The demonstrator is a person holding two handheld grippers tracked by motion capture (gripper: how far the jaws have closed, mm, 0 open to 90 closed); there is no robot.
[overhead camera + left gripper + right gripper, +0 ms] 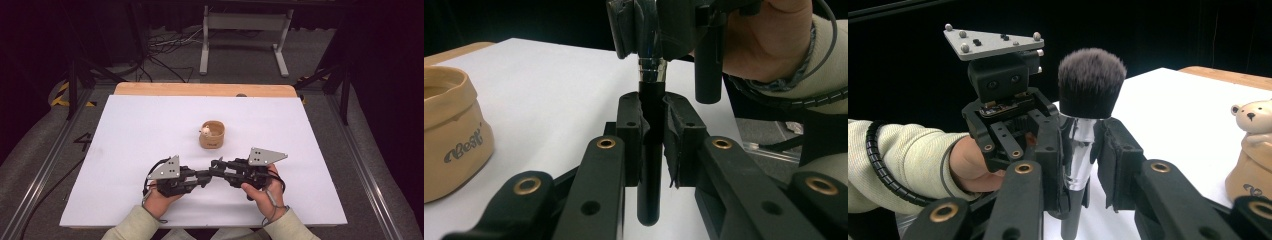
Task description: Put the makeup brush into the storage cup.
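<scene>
The left gripper [206,176] is clamped on the black handle of a makeup brush [1083,130], low over the white table [140,130] near the person's edge. In the left gripper view its pads squeeze the slim, glossy black handle [650,165] from both sides, with the rounded end of the handle poking out past them toward the camera. Beyond the handle comes a shiny silver ferrule [652,70].

The brush spans the short gap between the two grippers. In the right gripper view its head is a dense, flat-topped tuft of dark bristles [1091,82], fading slightly paler at the tips, set on the chrome ferrule.

The right gripper [218,167] is closed on the brush at the ferrule end, its jaws pressing the silver neck just below the bristles.

Behind the grippers, toward the middle of the table, stands a tan pouch [212,134] with a small bear figure [1257,116] in it.
</scene>
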